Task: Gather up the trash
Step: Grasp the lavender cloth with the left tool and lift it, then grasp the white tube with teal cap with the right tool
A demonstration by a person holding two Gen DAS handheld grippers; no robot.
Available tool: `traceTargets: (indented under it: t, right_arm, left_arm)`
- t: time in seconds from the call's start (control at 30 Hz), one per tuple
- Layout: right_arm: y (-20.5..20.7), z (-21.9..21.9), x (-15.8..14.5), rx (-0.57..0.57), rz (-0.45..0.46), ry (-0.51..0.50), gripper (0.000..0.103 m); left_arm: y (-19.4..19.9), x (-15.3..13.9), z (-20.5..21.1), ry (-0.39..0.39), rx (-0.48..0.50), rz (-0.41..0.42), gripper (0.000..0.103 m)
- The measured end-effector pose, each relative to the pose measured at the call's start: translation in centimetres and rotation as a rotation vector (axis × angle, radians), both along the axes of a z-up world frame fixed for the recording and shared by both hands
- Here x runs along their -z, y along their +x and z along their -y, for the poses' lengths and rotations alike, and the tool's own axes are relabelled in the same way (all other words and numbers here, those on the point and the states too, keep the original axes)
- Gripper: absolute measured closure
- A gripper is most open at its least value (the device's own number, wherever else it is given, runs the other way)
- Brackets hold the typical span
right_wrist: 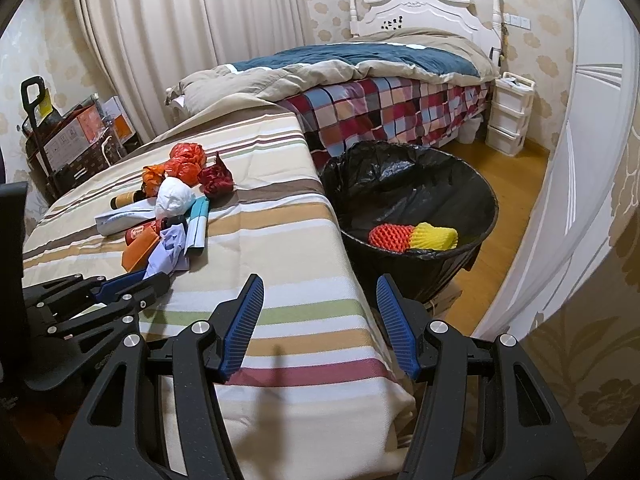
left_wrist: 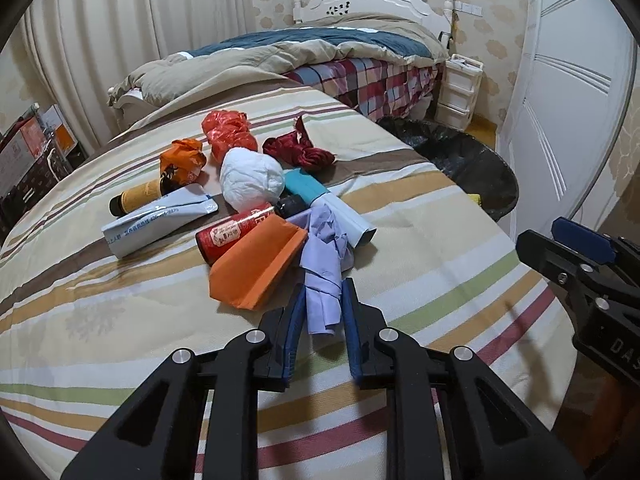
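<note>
A: One piece at a time, I'd say. The left gripper (left_wrist: 322,300) has its blue fingers on either side of the tail of the lilac crumpled paper (left_wrist: 326,254), with only a narrow gap left. I can't tell whether the pads are pressing it yet.

B: Where does that paper lie?

A: At the near edge of the trash pile, on the striped bedcover (left_wrist: 432,280). Its upper part rests against the orange folded card (left_wrist: 256,268) and the white tube (left_wrist: 352,220).

B: How will it handle?

A: Judging by the look, it is light, soft and limp, so it should crush flat between the pads and not slip. The tail is a fair place to hold. A thin single layer could tear or pull free, so a bite higher up in the bunched part would be safer.

B: Could it drag its neighbours along?

A: Possibly the card, since they touch. A straight lift should part them.

B: And the pose of the hands?

A: The left gripper lies low over the cover, pointing into the pile. The right gripper (right_wrist: 320,312) hovers over the bed's near corner, jaws wide apart and holding nothing, pointing towards the black-lined bin (right_wrist: 412,184).

B: Where is the bin?

A: On the floor, just beside the bed, with red and yellow foam nets (right_wrist: 412,236) already inside.
</note>
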State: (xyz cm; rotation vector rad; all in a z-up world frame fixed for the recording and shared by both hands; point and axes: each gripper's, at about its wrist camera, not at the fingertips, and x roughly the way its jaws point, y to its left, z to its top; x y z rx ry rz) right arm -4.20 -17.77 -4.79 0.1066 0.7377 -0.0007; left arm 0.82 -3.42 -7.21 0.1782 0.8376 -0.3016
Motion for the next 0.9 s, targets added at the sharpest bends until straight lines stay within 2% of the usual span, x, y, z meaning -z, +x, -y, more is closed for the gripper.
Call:
traceTargets:
  t: [0.3,0.5,0.9]
  right_arm:
    - [-0.1,-0.3,0.4,-0.009,-0.002,0.004,0.045]
    - [0.7,-2.8,0.9,-0.066,-0.019,-0.005,0.046]
    - [4.3,-8.3,0.7,-0.195,-0.029,-0.062,0.046]
  left_arm:
    - [-1.4,-1.8,-0.7,-0.054,0.016,0.038,0.082]
    - [-2.2,-3.4,-2.2,-0.088,-0.001,0.081,0.082]
    - [-1.0,-4.2,-7.2,-0.119,-0.122,0.105,0.082]
